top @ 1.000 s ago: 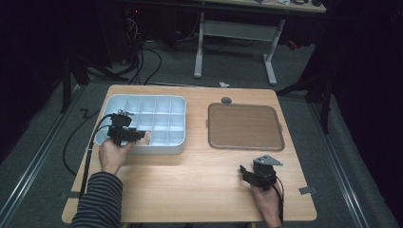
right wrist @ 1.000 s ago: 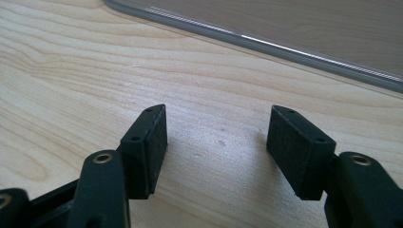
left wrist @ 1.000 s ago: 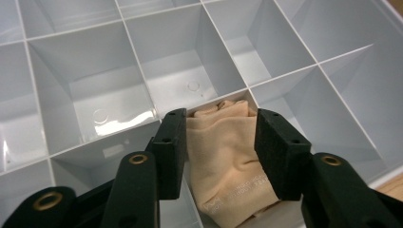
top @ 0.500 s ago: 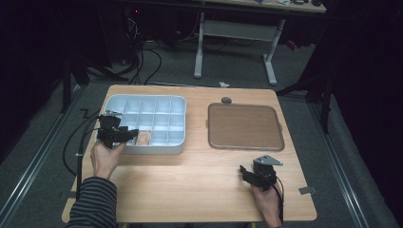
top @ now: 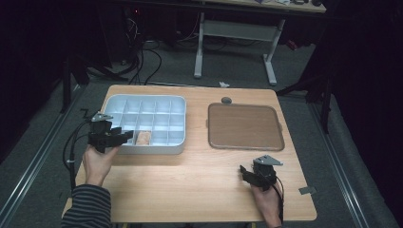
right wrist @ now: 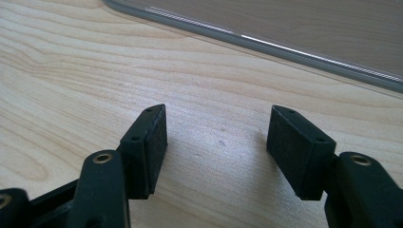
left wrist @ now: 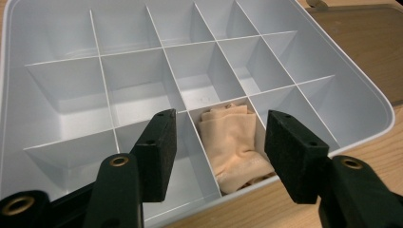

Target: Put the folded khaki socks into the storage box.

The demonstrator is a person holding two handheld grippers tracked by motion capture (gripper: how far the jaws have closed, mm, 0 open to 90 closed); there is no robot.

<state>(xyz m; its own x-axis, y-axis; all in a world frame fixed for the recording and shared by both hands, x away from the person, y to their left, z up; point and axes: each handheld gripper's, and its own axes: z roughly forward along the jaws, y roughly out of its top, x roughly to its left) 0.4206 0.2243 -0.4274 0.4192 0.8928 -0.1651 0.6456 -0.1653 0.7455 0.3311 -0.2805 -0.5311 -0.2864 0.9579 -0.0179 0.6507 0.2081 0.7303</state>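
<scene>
A pale blue divided tray (top: 114,101) sits on the left half of the wooden table. A folded beige cloth (top: 143,138) (left wrist: 234,142) lies in one compartment of the tray's front row. My left gripper (top: 124,137) (left wrist: 218,149) hovers at the tray's front left edge, open, its jaws apart with nothing between them; the cloth lies below and beyond them. My right gripper (top: 246,173) (right wrist: 216,147) rests low over bare wood near the front right, open and empty, just short of the brown tray.
A flat brown tray (top: 244,126) (right wrist: 294,28) with a grey rim lies right of the divided tray. A small grey round object (top: 226,100) sits behind it. A grey tag (top: 307,190) lies near the table's right front corner. Bare wood spans the front middle.
My left gripper has drawn back left and toward the person, from over the tray's front row to its front left edge. The beige cloth now lies free in its compartment. The right gripper has stayed put.
</scene>
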